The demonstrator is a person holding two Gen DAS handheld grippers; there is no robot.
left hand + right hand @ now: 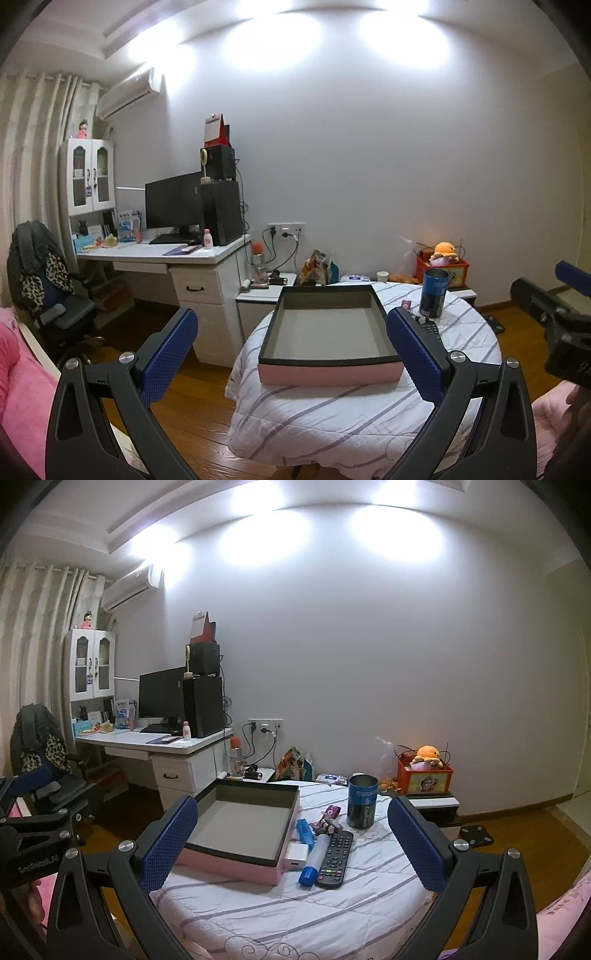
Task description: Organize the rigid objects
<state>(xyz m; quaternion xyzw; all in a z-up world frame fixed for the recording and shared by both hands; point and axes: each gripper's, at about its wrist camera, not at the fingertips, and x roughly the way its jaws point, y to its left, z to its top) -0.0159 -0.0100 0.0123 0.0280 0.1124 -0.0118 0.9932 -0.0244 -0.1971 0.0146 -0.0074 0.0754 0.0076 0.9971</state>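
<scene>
While the pink tray (pixel 243 830) lies empty, nothing is sorted: remote (pixel 335 860), tube (pixel 314 860), charger (pixel 295 856) and tin (pixel 362 801) wait at its three o'clock; left gripper (pixel 291 354) and right gripper (pixel 291 842) gape wide.

The round desk (pixel 295 915), under a striped cloth, carries a pink tray (pixel 236 867) at its left, with a remote (pixel 334 860), a blue tube (pixel 312 860), a white charger (pixel 295 856) and an upright can (pixel 362 801) beside it.

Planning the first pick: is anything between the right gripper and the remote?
Nothing visible. The right gripper is open above the table, and the remote lies flat with its top exposed, a blue-capped tube alongside.
</scene>
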